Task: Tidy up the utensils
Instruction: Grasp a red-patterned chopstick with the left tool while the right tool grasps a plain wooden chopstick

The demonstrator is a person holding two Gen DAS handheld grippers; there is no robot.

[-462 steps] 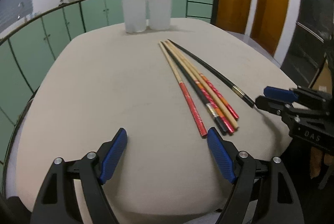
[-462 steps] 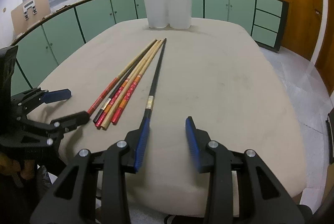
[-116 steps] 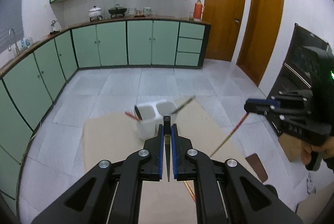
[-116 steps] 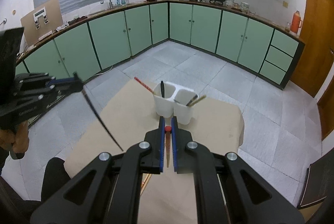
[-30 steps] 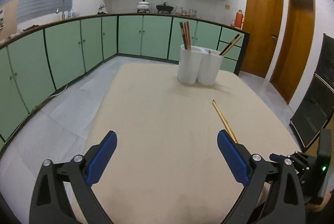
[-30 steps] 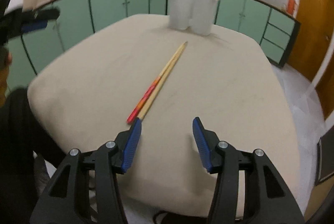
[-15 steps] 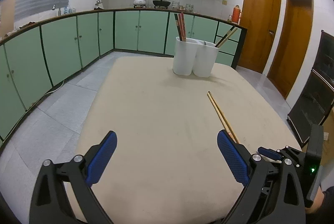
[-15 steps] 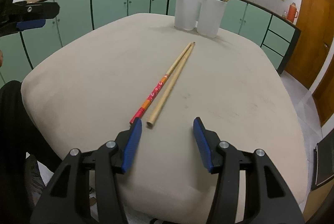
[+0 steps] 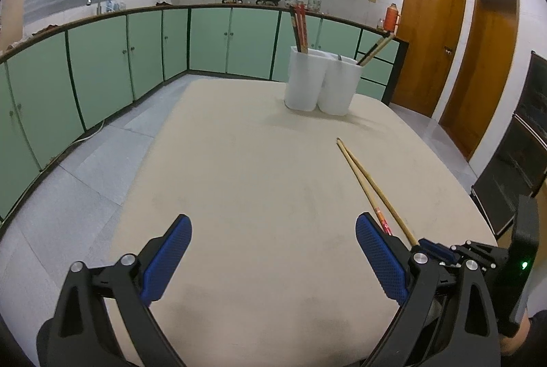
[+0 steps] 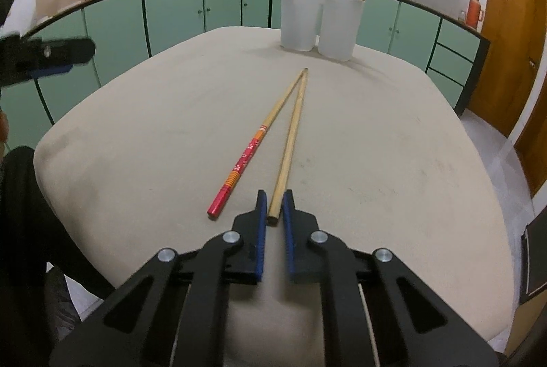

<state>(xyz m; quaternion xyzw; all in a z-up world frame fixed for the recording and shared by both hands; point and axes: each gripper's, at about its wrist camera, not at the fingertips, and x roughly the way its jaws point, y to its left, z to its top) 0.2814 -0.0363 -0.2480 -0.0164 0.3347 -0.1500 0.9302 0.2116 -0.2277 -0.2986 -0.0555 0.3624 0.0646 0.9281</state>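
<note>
We see two chopsticks lying on the beige table (image 10: pixel 393 141). Their far tips touch and their near ends spread apart, like a narrow V. The plain wooden chopstick (image 10: pixel 290 141) lies on the right, the red-patterned chopstick (image 10: pixel 244 161) on the left.

The right gripper (image 10: pixel 273 204) is low at the table surface, and its blue pads (image 10: pixel 261 213) stand close on both sides of the thick near end of the plain chopstick. A thin gap remains visible at each side — we cannot tell if the pads already press the wood.

The left gripper (image 9: pixel 273 240) is spread wide above the near part of the table and holds nothing. It is well apart from the chopsticks, which lie to its right side.

At the far end of the table stand two white cups (image 10: pixel 318 21), touching each other. The left cup holds red and dark chopsticks — the right cup holds black and wooden ones, leaning to the right.
</note>
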